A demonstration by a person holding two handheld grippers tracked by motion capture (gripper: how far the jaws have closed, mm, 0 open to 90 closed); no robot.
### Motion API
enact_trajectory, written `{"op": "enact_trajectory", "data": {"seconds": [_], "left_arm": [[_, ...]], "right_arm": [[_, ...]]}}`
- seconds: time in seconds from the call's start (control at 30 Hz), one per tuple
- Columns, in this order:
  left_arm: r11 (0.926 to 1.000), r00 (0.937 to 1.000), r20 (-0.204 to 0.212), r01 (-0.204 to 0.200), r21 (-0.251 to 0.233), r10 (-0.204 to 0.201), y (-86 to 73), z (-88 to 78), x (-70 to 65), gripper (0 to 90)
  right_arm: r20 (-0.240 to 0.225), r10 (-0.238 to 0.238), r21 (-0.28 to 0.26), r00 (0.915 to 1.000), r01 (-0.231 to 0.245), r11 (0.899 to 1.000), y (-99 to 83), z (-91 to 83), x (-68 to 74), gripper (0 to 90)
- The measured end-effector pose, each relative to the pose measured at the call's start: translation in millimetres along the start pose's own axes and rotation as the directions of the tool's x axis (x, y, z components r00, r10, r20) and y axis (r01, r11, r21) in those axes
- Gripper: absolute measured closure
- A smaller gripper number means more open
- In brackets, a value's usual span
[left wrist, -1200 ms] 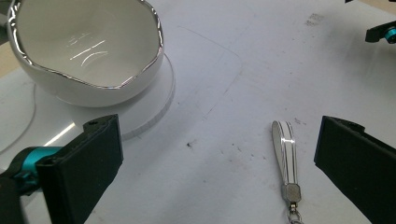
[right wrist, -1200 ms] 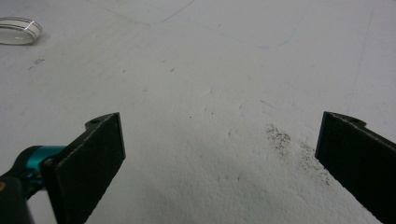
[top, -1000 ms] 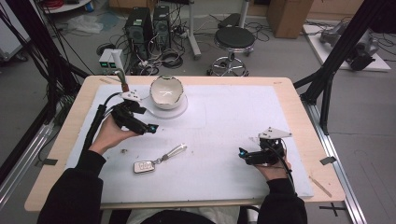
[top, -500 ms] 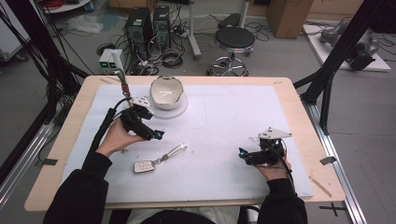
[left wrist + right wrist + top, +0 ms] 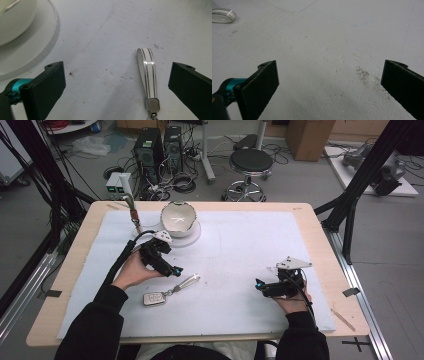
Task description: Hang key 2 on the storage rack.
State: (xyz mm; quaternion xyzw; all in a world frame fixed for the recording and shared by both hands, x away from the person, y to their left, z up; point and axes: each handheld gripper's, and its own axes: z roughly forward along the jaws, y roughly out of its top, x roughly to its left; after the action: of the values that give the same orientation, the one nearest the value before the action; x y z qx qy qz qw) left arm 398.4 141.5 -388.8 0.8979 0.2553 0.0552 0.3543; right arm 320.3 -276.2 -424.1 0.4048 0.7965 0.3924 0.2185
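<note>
1. Left gripper view cuts off the key fob's strap (image 5: 147, 75) at the bottom edge; only the white loop w/ dark stripes and the metal clasp are in frame there.
2. Bowl (image 5: 15, 20) and the round white base under it are cropped at that view's top-left corner.
3. High view: key fob (image 5: 154, 298) is small, can't make out its buttons. It lies on the white mat (image 5: 235, 250), strap running up-right toward my left gripper.
4. Right gripper view: just the end of the strap loop at top left, rest out of frame.
5. My left gripper (image 5: 172, 270): jaws wide apart, holding nothing. In its own view the strap sits between the jaws, nearer the right one, not touching either. Can't tell if the tips touch the mat.
6. My right gripper (image 5: 260, 286): jaws also spread wide, empty, over bare mat w/ dark specks, well apart from the fob.
7. Bowl sits near the mat's far edge, just beyond my left hand (image 5: 132, 270).
</note>
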Motion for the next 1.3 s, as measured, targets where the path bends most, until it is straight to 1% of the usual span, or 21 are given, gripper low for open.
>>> {"op": "enact_trajectory", "data": {"seconds": [0.03, 0.17, 0.2, 0.47, 0.63, 0.67, 0.73, 0.77, 0.8, 0.83, 0.87, 0.93, 0.97, 1.0, 1.03, 1.07, 1.1, 1.13, 1.17, 1.2, 1.3], "left_arm": [[1.0000, 1.0000, 0.000, 0.000, 0.000, 0.000, 0.0, 0.0, 0.0, 1.7], [0.9991, 0.9998, 0.016, -0.016, 0.039, 0.015, 1.3, 8.8, -4.0, 1.7], [0.9983, 0.9993, 0.036, -0.014, 0.057, 0.012, 2.1, 12.4, -5.3, 1.7], [0.9971, 0.9987, 0.050, -0.008, 0.075, 0.005, 6.9, 25.0, -11.5, 1.7], [0.9948, 0.9983, 0.054, -0.027, 0.098, 0.022, 9.4, 33.6, -18.0, 2.6], [0.9932, 0.9977, 0.060, -0.038, 0.110, 0.032, 10.2, 37.2, -20.2, 3.9], [0.9933, 0.9972, 0.070, -0.034, 0.111, 0.026, 10.7, 39.2, -22.1, 8.7], [0.9919, 0.9963, 0.078, -0.046, 0.118, 0.037, 11.8, 40.3, -22.8, 8.7], [0.9900, 0.9959, 0.075, -0.060, 0.128, 0.051, 14.5, 43.0, -26.1, 13.0], [0.9900, 0.9959, 0.075, -0.060, 0.128, 0.051, 14.5, 43.0, -26.1, 15.2], [0.9895, 0.9958, 0.069, -0.068, 0.127, 0.060, 15.8, 44.6, -28.1, 15.2], [0.9847, 0.9935, 0.082, -0.090, 0.149, 0.079, 20.3, 49.9, -31.3, 22.9], [0.9847, 0.9935, 0.082, -0.090, 0.149, 0.079, 20.3, 49.9, -31.3, 25.6], [0.9819, 0.9935, 0.073, -0.099, 0.162, 0.088, 22.4, 53.4, -33.3, 29.8], [0.9819, 0.9935, 0.073, -0.099, 0.162, 0.088, 22.4, 53.4, -33.3, 31.2], [0.9782, 0.9934, 0.079, -0.097, 0.183, 0.084, 24.3, 58.0, -34.6, 32.9], [0.9782, 0.9934, 0.079, -0.097, 0.183, 0.084, 24.3, 58.0, -34.6, 34.8], [0.9737, 0.9931, 0.077, -0.102, 0.204, 0.088, 25.4, 60.0, -34.8, 34.8], [0.9726, 0.9928, 0.081, -0.104, 0.208, 0.089, 25.6, 62.0, -34.7, 38.2], [0.9736, 0.9932, 0.092, -0.090, 0.210, 0.072, 26.1, 63.9, -34.5, 40.9], [0.9706, 0.9934, 0.087, -0.093, 0.222, 0.075, 26.8, 65.1, -33.8, 45.0]], "right_arm": [[0.000, 0.000, 0.000, 1.0000, 0.000, 1.000, 0.0, 0.0, 0.0, 0.5], [0.001, 0.002, 0.004, 1.0000, -0.002, 1.000, -0.1, -0.2, 0.9, 0.5], [0.001, 0.001, 0.002, 1.0000, -0.001, 1.000, -0.3, -0.6, 0.7, 0.5], [0.000, 0.001, 0.003, 1.0000, -0.001, 1.000, -0.7, -0.5, 0.8, 0.5], [0.001, 0.005, 0.000, 1.0000, -0.005, 1.000, -0.7, -1.3, 0.3, 0.5], [0.003, 0.004, 0.000, 1.0000, -0.004, 1.000, -0.7, -1.1, 0.1, 0.5], [0.001, 0.001, 0.002, 1.0000, -0.001, 1.000, -0.7, -0.6, 0.5, 0.5], [0.001, 0.001, 0.002, 1.0000, -0.001, 1.000, -0.7, -0.6, 0.5, 0.5], [0.002, -0.002, 0.003, 1.0000, 0.002, 1.000, -0.6, -0.1, 1.0, 0.6], [0.002, -0.002, 0.003, 1.0000, 0.002, 1.000, -0.6, -0.1, 1.0, 0.6], [0.004, -0.004, 0.005, 1.0000, 0.004, 1.000, -0.6, 0.1, 1.1, 0.5], [0.003, -0.008, 0.003, 1.0000, 0.008, 1.000, -0.3, 0.1, 1.2, 0.5], [0.003, -0.008, 0.003, 1.0000, 0.008, 1.000, -0.3, 0.1, 1.2, 0.5], [0.001, 0.000, 0.002, 1.0000, 0.000, 1.000, -0.2, -0.6, 1.3, 0.5], [0.001, 0.000, 0.002, 1.0000, 0.000, 1.000, -0.2, -0.6, 1.3, 0.5], [0.001, 0.001, 0.002, 1.0000, -0.001, 1.000, -0.3, -0.8, 1.1, 0.5], [0.001, 0.001, 0.002, 1.0000, -0.001, 1.000, -0.3, -0.8, 1.1, 0.5], [0.000, 0.001, 0.002, 1.0000, -0.001, 1.000, -0.3, -0.8, 1.1, 0.5], [0.001, 0.001, 0.003, 1.0000, -0.001, 1.000, -0.4, -0.6, 1.2, 0.5], [0.004, -0.004, 0.004, 1.0000, 0.004, 1.000, -0.6, -0.1, 1.1, 0.5], [0.002, -0.001, 0.004, 1.0000, 0.001, 1.000, -0.6, -0.5, 1.1, 0.5]]}}
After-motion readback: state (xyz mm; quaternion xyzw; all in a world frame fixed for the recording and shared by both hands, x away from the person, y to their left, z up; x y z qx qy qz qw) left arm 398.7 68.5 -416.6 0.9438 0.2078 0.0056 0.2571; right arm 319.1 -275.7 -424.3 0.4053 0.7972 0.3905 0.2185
